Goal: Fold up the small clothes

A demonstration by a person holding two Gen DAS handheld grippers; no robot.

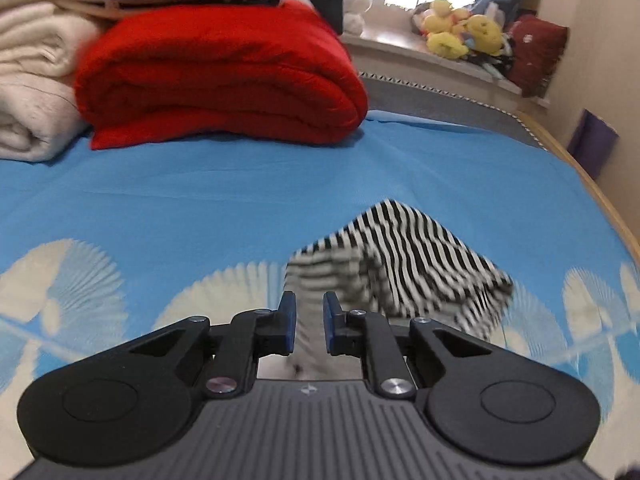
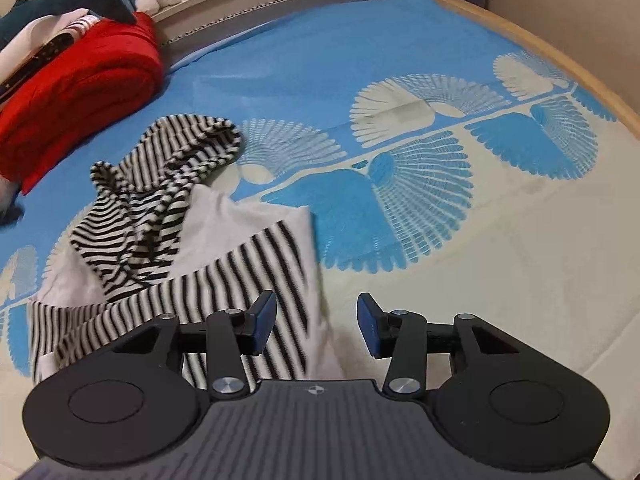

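A small black-and-white striped garment [image 2: 160,216] with a white panel lies crumpled on the blue patterned bedsheet [image 2: 360,60]. In the left wrist view my left gripper [image 1: 309,320] has its jaws close together around a fold of the striped garment [image 1: 404,256], lifting part of it; the cloth there is blurred. In the right wrist view my right gripper [image 2: 316,324] is open, its left finger over the garment's striped hem and its right finger over bare sheet.
A folded red blanket [image 1: 216,80] and cream blankets [image 1: 32,80] are stacked at the far left of the bed. Stuffed toys [image 1: 460,32] sit on the windowsill. The wooden bed edge [image 2: 560,56] runs along the right.
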